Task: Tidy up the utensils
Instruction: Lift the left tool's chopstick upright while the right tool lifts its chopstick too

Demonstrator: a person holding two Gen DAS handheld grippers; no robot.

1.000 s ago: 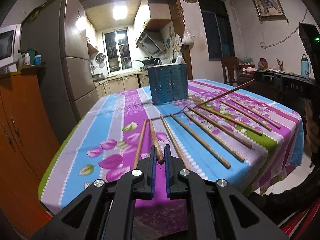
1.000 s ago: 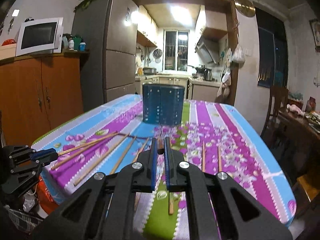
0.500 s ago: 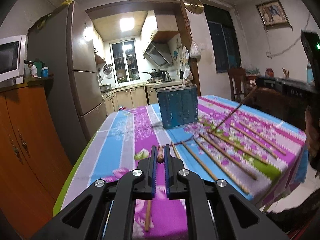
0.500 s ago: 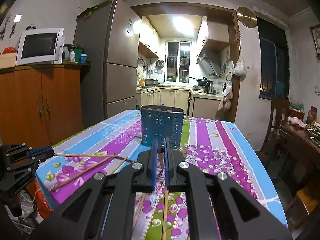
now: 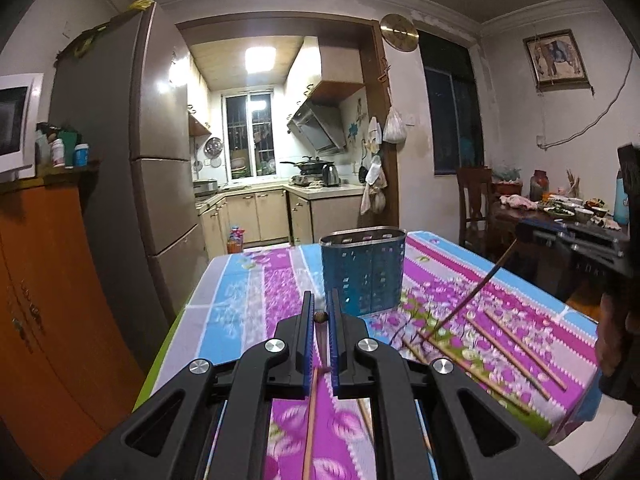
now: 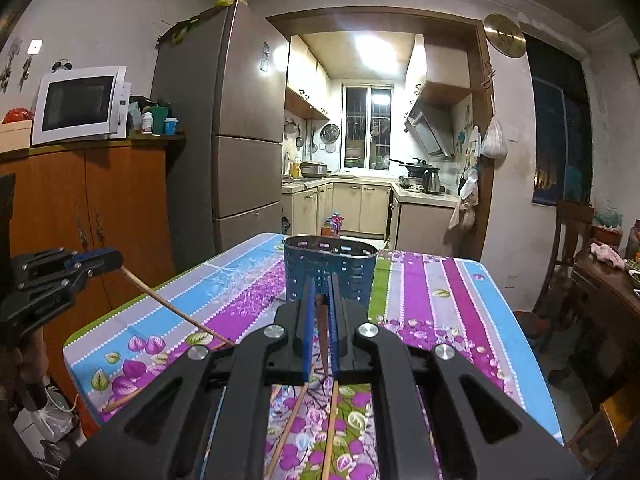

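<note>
A blue perforated utensil holder [image 5: 364, 272] [image 6: 330, 268] stands upright on the striped floral tablecloth [image 5: 240, 300]. My left gripper [image 5: 320, 300] is shut on a light wooden chopstick [image 5: 310, 420], raised above the near table edge; the right wrist view shows this gripper [image 6: 102, 260] at the left with its chopstick [image 6: 172, 308] slanting down. My right gripper [image 6: 321, 284] is shut on a dark chopstick [image 6: 322, 332], just short of the holder. It appears at the right as a gripper [image 5: 528, 236] whose chopstick [image 5: 468, 300] slopes to the cloth. Several chopsticks [image 5: 512, 344] lie loose on the table.
A tall fridge [image 6: 240, 140] and an orange cabinet [image 5: 44, 300] with a microwave [image 6: 80, 104] stand left of the table. A wooden chair [image 5: 474, 204] and a side table with dishes [image 5: 560, 208] are at the right. The kitchen doorway lies behind.
Both grippers have risen, each lifting its chopstick clear of the cloth. The holder now sits lower and nearer in both views, and fewer loose chopsticks show.
</note>
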